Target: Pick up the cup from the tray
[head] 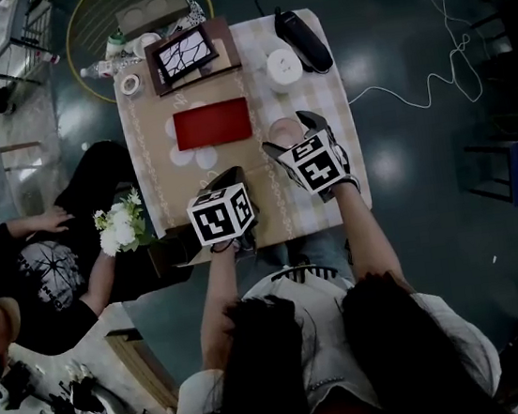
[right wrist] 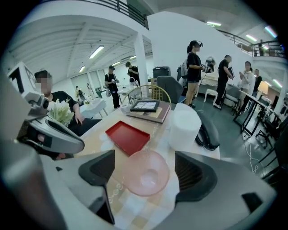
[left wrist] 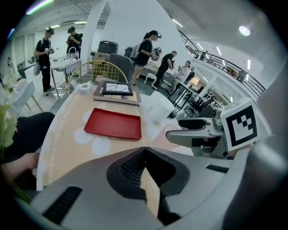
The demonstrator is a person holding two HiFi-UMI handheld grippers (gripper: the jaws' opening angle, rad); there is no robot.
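Observation:
A clear pink cup [right wrist: 145,173] stands on the table [head: 153,158], just right of the empty red tray [head: 213,124]. My right gripper [right wrist: 145,168] is open, one jaw on each side of the cup, with a gap showing on both sides. In the head view the cup [head: 281,133] peeks out ahead of the right gripper [head: 293,138]. My left gripper [left wrist: 145,150] is shut with nothing in it. It hovers over the table's near edge, below the tray [left wrist: 113,124]. The head view places the left gripper [head: 232,180] to the left of the right one.
A white cylinder [head: 281,68] and a black device [head: 303,39] stand at the far right of the table. A framed picture on books [head: 184,53] and a tape roll [head: 131,84] lie at the back. A seated person with white flowers [head: 121,225] is at the table's left side.

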